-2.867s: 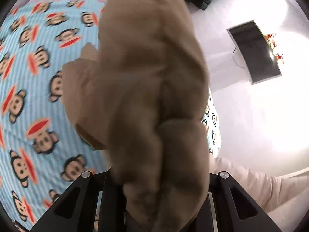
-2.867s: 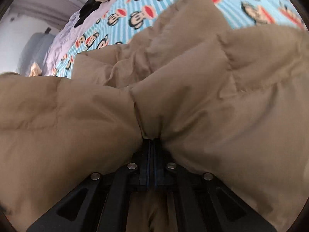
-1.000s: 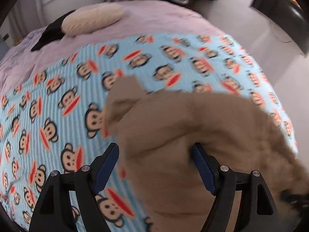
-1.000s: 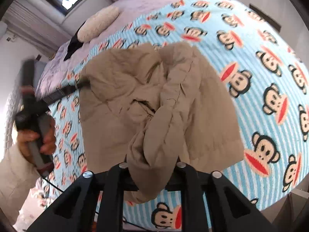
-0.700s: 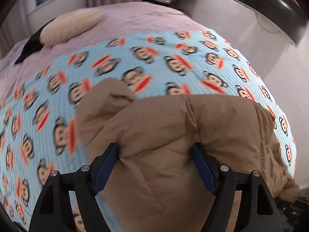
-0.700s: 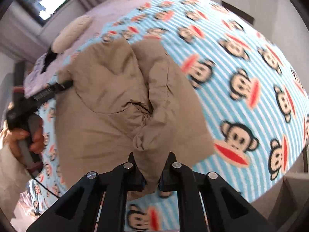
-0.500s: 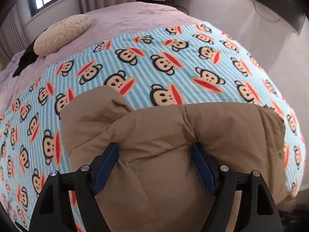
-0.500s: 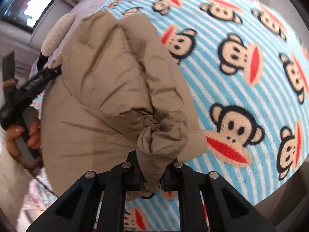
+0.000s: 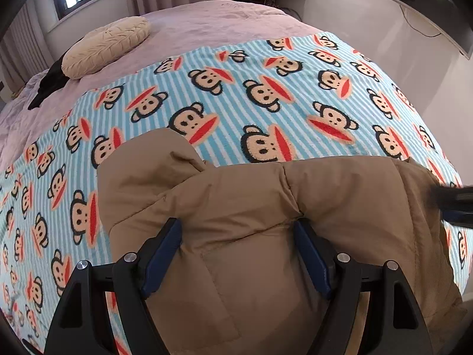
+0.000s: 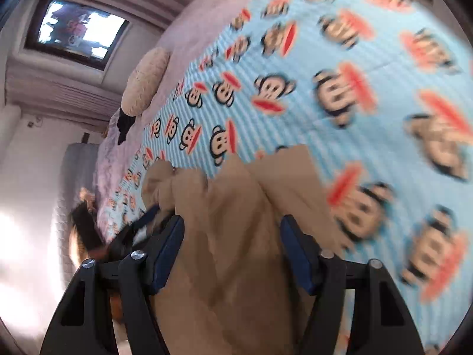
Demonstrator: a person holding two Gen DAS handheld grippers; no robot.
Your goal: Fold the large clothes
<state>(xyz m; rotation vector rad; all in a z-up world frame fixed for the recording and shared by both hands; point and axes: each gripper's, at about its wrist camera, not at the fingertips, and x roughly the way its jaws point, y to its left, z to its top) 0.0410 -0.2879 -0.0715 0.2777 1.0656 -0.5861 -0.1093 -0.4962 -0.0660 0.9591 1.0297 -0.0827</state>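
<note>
Lying betw. spread jaws: jacket (image 9: 251, 207)

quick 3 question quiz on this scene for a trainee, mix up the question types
1. True or false: the left gripper is clamped shut on the tan jacket.
2. What does the jacket lie on? A) bare floor B) monkey-print blanket C) wooden table
3. Fill in: the cream pillow rests on the ___ bedspread.

Key
1. False: both the left and the right gripper have their jaws wide apart over the jacket.
2. B
3. Lilac
</note>
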